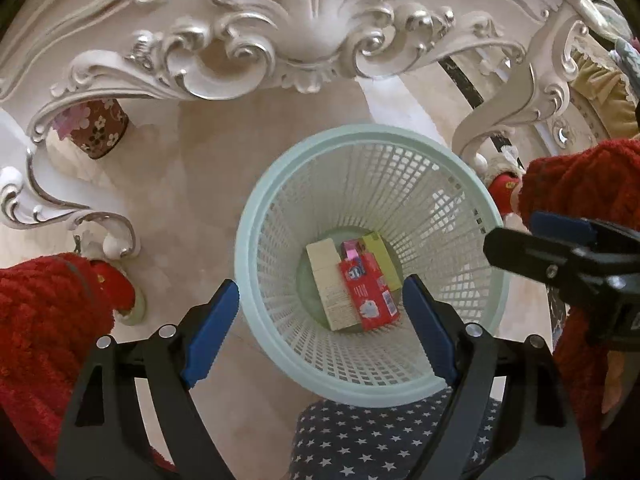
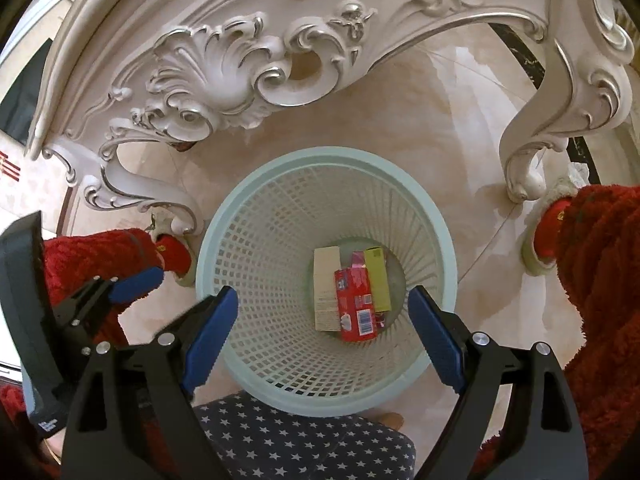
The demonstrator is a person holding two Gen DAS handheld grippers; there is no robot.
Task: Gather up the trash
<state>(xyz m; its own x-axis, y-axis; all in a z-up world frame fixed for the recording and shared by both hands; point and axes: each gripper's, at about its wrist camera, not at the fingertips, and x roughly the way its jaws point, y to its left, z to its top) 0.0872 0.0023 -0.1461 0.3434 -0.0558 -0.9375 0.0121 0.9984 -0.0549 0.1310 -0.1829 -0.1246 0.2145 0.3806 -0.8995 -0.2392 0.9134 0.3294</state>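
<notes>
Over the bin (image 1: 372, 264) on the floor by the carved table leg (image 2: 528, 160), left gripper (image 1: 320, 312) and right gripper (image 2: 322, 316) both hang with jaws apart and empty, since three boxes (image 2: 354, 292) already lie flat at its bottom.

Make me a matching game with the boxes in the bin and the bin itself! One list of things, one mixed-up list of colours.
Things:
1. bin
2. middle box
3. left box
4. right box

Colours:
A. red
B. yellow-green
C. pale mint green
D. cream

Pairs: 1-C, 2-A, 3-D, 4-B

All three boxes lie flat at the bottom of the bin. Both grippers, left gripper and right gripper, hang open above it with nothing in them.
</notes>
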